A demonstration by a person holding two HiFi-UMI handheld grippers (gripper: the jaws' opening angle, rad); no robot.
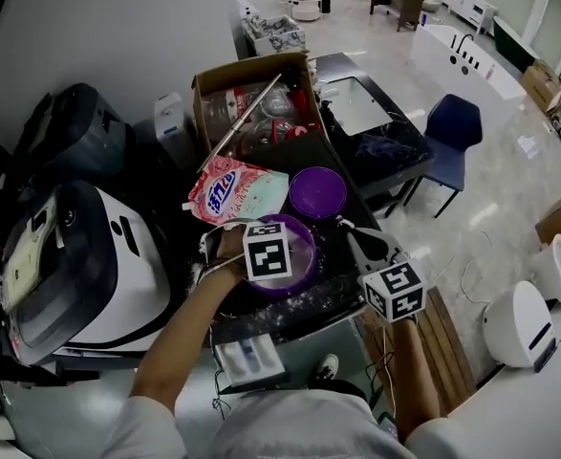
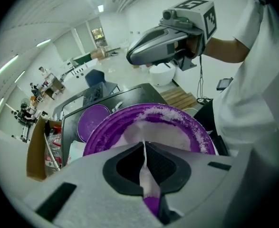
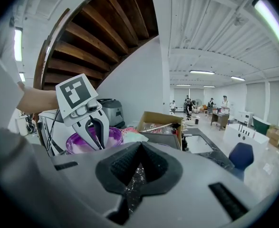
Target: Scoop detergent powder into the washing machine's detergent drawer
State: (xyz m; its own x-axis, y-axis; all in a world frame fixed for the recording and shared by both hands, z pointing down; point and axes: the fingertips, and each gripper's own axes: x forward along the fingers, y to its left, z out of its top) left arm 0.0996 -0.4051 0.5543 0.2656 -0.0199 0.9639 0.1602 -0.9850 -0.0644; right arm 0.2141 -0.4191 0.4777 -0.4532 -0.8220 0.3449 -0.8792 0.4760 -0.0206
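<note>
A purple bowl with white detergent powder in it stands near the front edge of the dark table. My left gripper is shut on the bowl's near rim; the right gripper view shows it from the side. To the right of the bowl, my right gripper hovers shut, with nothing seen between its jaws. A purple lid lies behind the bowl. A pink detergent bag lies to its left. The white washing machine stands at the left.
An open cardboard box with clutter sits at the table's back. A small white tray-like part shows below the table's front edge. A blue chair and a wooden pallet stand to the right.
</note>
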